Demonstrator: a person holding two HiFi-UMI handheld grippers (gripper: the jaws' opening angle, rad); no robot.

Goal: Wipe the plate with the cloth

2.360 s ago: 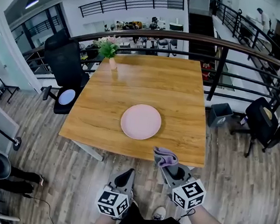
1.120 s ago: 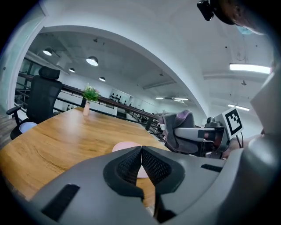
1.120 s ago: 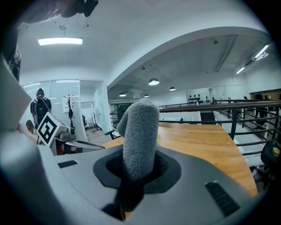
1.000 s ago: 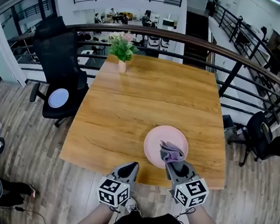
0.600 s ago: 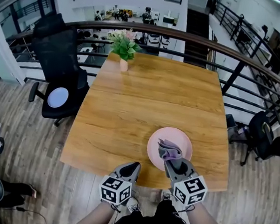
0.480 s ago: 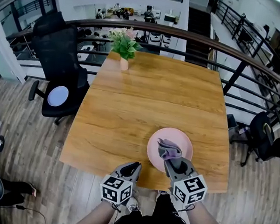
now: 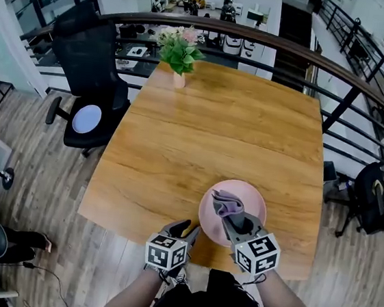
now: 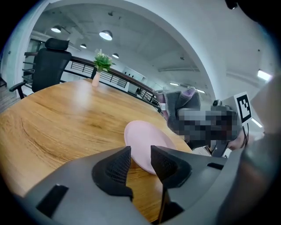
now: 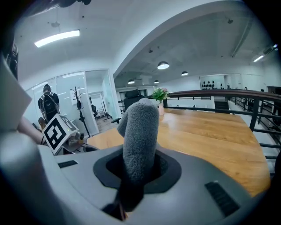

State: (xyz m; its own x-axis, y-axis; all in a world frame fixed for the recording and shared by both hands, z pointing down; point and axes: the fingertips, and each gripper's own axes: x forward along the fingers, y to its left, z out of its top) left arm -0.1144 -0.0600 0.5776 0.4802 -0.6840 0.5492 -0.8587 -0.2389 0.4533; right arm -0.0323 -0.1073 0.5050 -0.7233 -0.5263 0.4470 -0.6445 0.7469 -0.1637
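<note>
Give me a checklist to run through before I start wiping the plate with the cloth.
1. Grip: right hand-held gripper shut on the cloth: ok.
2. Position: cloth over the plate: ok. Whether it touches: cannot tell.
3. Free hand: left hand-held gripper open: ok. Its jaws have just been opening, with nothing clamped.
4. Support: plate steadied by the left hand-held gripper: not ok, its pads are not on the rim.
5. Footing: plate fully on the table: ok, though near the front edge.
6. Clearance: flower vase away from the wipe: ok, at the far edge.
</note>
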